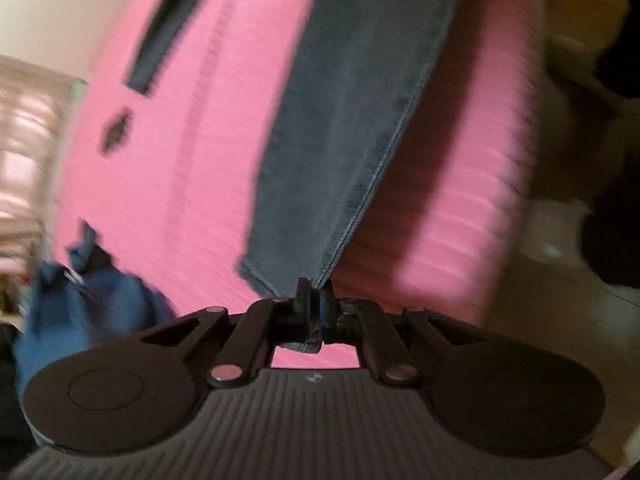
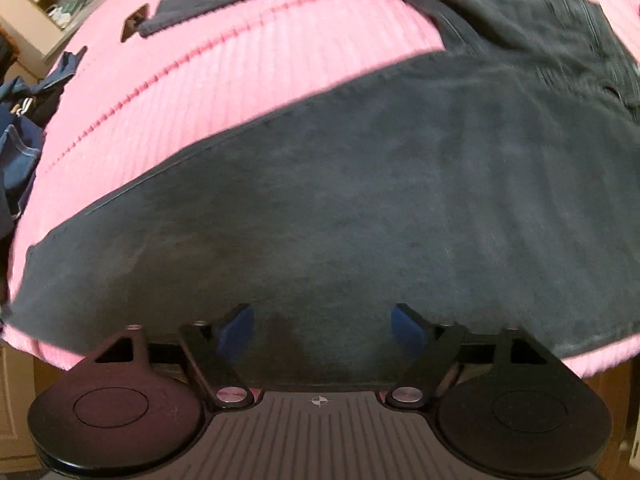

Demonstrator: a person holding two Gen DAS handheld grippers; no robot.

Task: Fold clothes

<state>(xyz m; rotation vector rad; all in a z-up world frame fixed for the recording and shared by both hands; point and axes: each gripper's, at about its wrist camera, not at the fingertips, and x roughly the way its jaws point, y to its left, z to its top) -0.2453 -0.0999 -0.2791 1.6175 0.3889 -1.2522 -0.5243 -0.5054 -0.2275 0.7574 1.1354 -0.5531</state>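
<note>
Left wrist view: left gripper [image 1: 314, 300] with jaws clamped on the hem of a grey jeans leg [image 1: 352, 128], stretched away over the pink ribbed cover [image 1: 180, 152]. Right wrist view: right gripper [image 2: 320, 326] with jaws spread wide, nothing between them, low over the other jeans leg lying flat; blue clothes [image 2: 18, 148] bunched at the left edge.

Dark grey jeans [image 2: 360, 208] lie on a pink ribbed cover [image 2: 248, 68], beside blue denim [image 1: 80, 304].

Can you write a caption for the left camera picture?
Left tool pinches the hem of gray jeans over a pink cover.
</note>
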